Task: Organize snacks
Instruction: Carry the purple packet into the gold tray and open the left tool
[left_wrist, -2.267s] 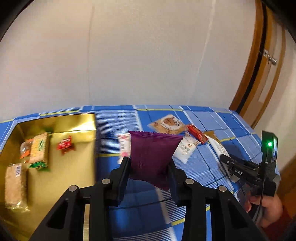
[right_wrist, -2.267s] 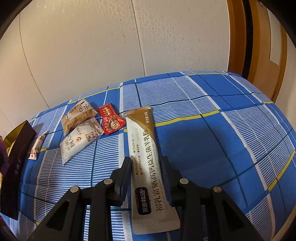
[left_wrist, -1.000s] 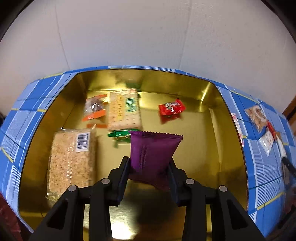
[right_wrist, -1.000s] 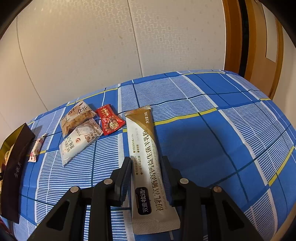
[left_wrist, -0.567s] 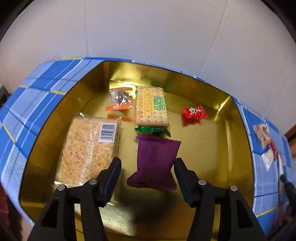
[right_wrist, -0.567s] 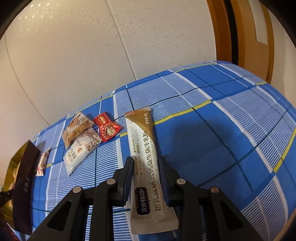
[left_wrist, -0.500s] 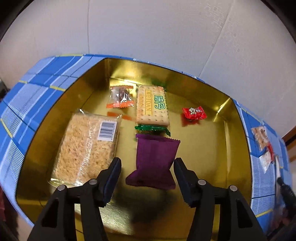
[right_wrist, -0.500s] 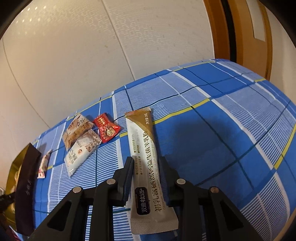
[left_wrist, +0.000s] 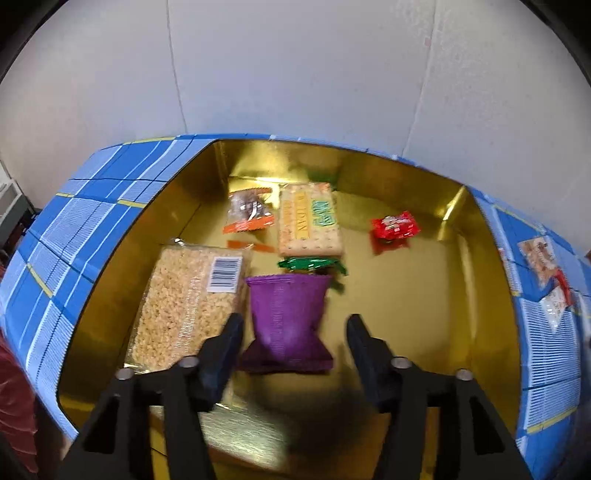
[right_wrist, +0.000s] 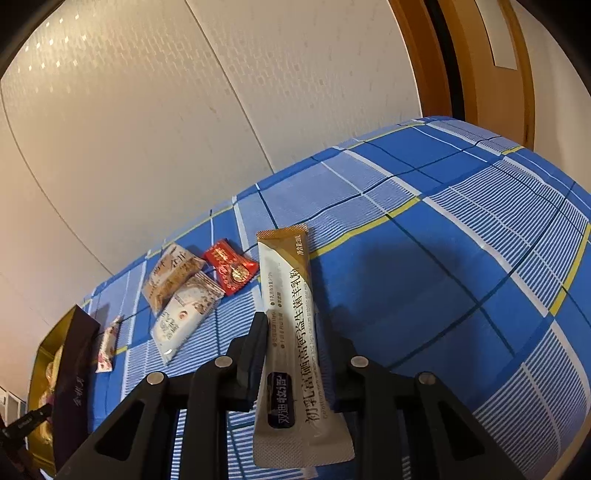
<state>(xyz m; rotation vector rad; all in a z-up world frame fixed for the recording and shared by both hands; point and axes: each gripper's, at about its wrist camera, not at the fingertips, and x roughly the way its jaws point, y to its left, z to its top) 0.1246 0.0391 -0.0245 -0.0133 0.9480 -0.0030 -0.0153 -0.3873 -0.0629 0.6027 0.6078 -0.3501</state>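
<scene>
1. Left gripper (left_wrist: 293, 326): jaws opening, clear of the purple packet (left_wrist: 287, 321), which lies in the gold box (left_wrist: 480, 295).
2. Right gripper (right_wrist: 295, 343) pinches the long sachet (right_wrist: 291, 332) mid-length, above the blue cloth (right_wrist: 443, 295); it looks light, limp, slippery.

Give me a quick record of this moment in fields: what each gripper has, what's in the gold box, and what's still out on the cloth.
left gripper: jaws opening, purple packet lying released between them
right gripper: shut on long sachet
gold box: rice cake pack, cracker pack, red candy, orange-edged packet
checked cloth: four small packets left
</scene>
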